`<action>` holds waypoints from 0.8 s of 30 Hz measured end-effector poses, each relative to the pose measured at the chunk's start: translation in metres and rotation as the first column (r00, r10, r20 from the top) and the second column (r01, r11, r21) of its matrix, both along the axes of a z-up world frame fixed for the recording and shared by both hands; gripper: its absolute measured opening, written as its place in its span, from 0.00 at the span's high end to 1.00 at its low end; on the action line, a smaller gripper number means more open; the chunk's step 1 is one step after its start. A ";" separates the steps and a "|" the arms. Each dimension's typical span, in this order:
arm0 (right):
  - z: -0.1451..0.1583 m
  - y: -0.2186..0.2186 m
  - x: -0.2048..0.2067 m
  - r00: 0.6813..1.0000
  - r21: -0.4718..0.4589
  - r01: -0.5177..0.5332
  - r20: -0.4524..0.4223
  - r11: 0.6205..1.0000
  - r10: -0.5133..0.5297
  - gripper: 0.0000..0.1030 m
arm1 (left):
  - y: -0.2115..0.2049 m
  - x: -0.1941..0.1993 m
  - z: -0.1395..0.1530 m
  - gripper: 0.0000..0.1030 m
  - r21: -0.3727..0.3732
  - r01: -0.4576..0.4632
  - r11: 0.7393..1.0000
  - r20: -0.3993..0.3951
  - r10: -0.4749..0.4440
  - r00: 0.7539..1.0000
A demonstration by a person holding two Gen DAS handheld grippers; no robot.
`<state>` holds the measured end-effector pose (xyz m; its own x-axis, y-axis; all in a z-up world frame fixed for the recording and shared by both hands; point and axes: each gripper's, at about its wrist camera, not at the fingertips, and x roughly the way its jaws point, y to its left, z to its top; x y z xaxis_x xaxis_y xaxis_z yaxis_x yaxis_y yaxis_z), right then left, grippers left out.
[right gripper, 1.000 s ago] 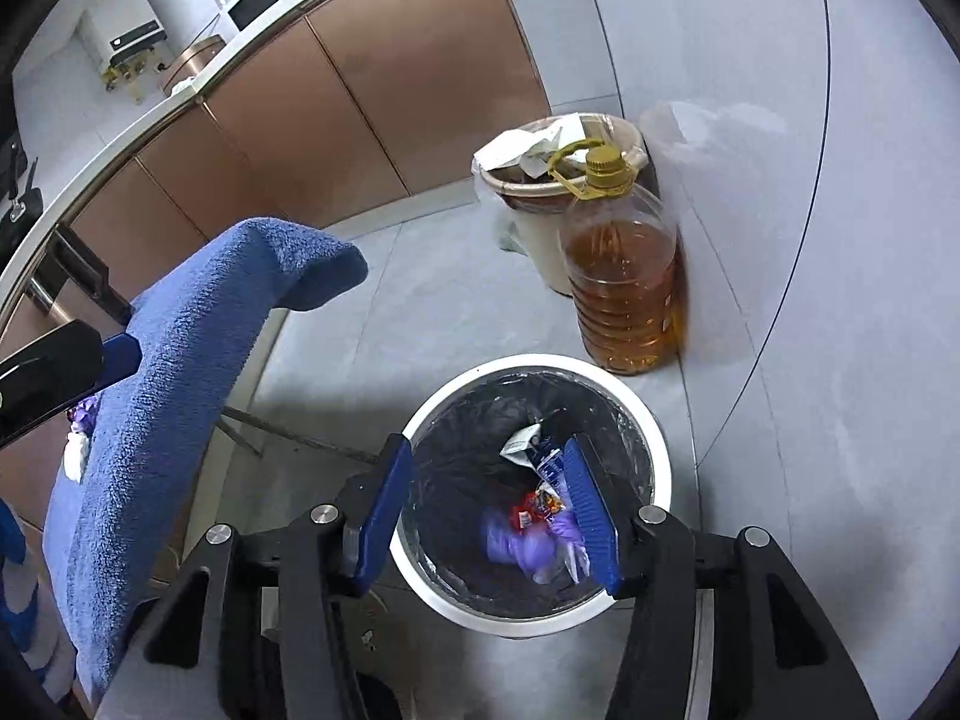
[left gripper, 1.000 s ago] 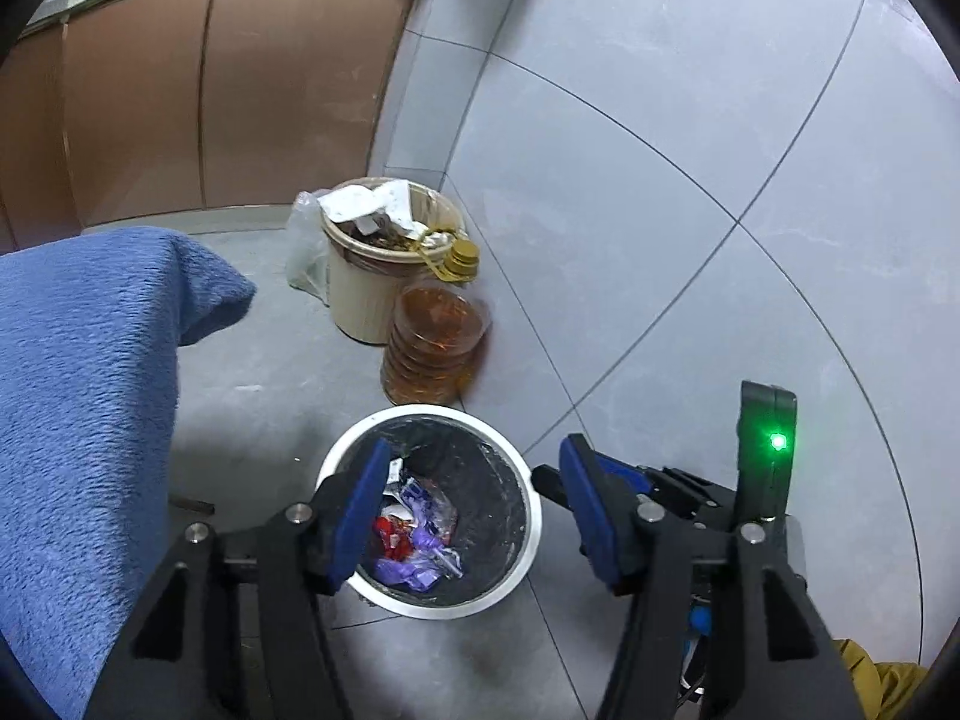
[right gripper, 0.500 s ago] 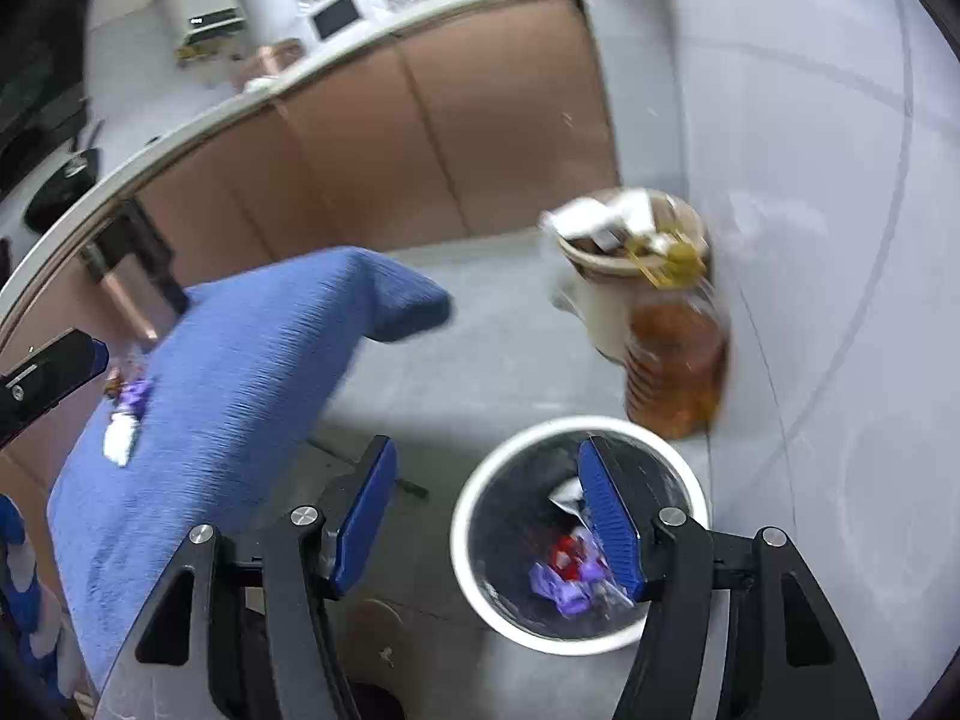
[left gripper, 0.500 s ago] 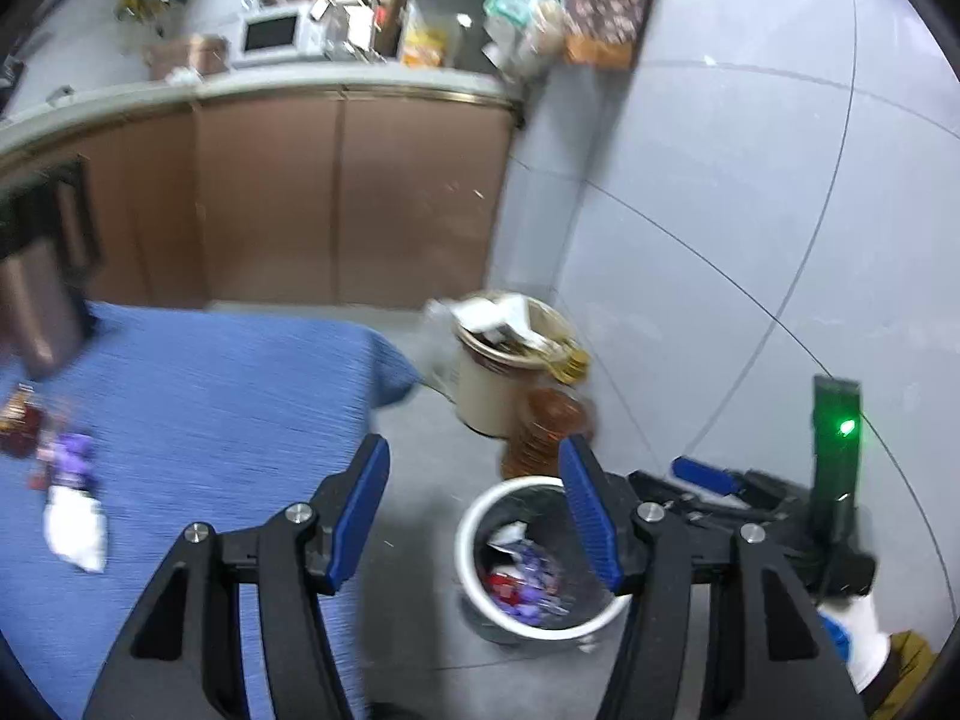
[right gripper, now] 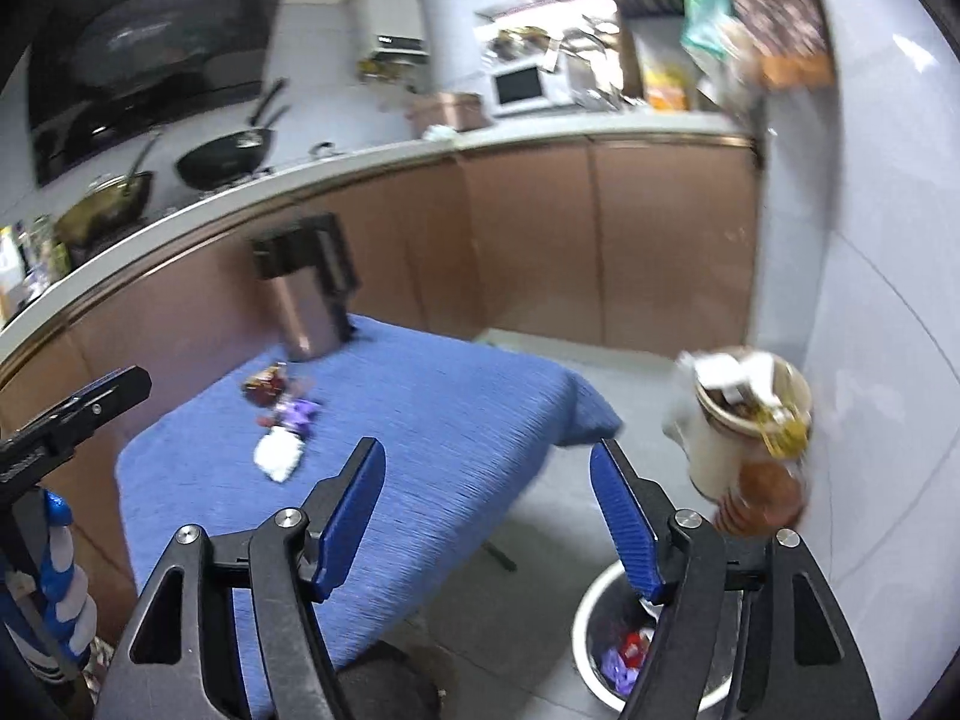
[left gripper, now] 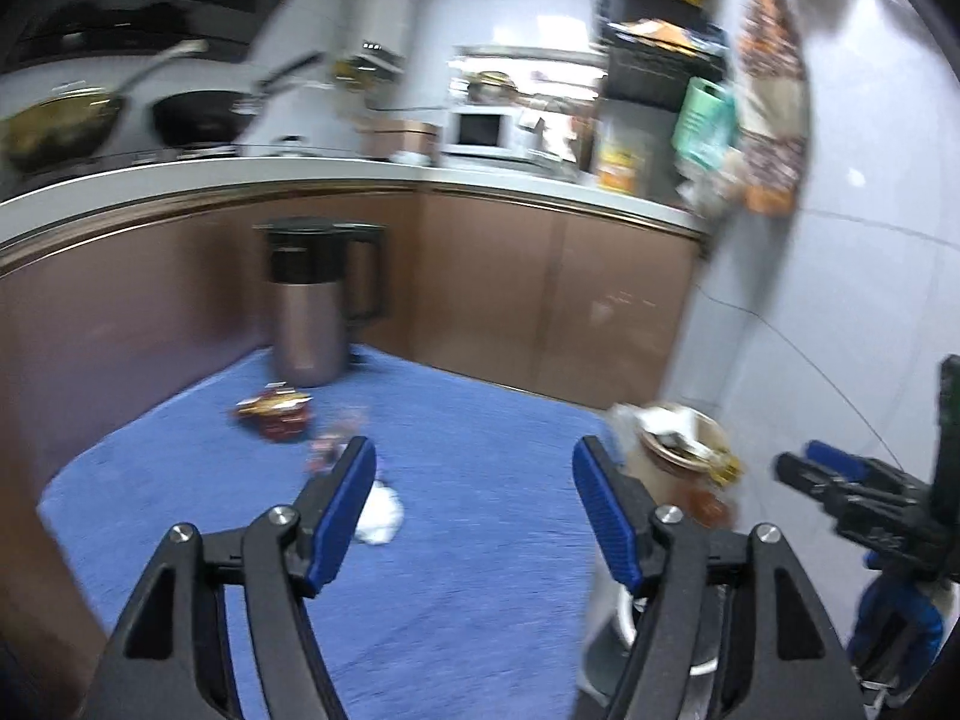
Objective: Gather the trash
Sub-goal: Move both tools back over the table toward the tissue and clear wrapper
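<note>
The table (left gripper: 480, 516) has a blue cloth on it. Its far edge runs just in front of the brown cabinets (left gripper: 540, 276), and its right corner (right gripper: 591, 414) hangs over the grey floor (right gripper: 540, 540). Most of the cloth is bare, with wide room on the near and right parts.

The trash sits in a small bunch on the far left part of the cloth. There is a red wrapper (left gripper: 273, 414), a purple wrapper (right gripper: 297, 411) and a white wad (right gripper: 277, 453), all close together. A pot (left gripper: 312, 300) with a black lid stands upright behind them, near the far edge.

The bin (right gripper: 606, 654) is on the floor past the table's right side, low beside the right gripper. It has wrappers inside. A tan bucket (right gripper: 729, 426) and an oil jug (right gripper: 765, 492) stand by the white wall (right gripper: 870, 300).

The left gripper (left gripper: 474, 492) is wide open and holds nothing. It hangs over the cloth and points at the cabinets, with the white wad just by its left finger (left gripper: 342, 510).

The right gripper (right gripper: 486, 504) is wide open too, with nothing in it. It hangs over the table's right edge, one finger over cloth and one over floor.
</note>
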<state>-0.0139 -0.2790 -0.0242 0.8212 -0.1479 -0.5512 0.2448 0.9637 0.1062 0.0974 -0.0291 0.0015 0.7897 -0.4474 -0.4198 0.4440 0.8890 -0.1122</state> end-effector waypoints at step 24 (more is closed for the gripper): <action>0.031 0.137 0.063 0.975 -0.129 -0.224 -0.026 0.966 0.223 0.27 | 0.181 0.000 -0.032 0.33 -0.047 -0.390 0.919 -0.026 0.389 0.921</action>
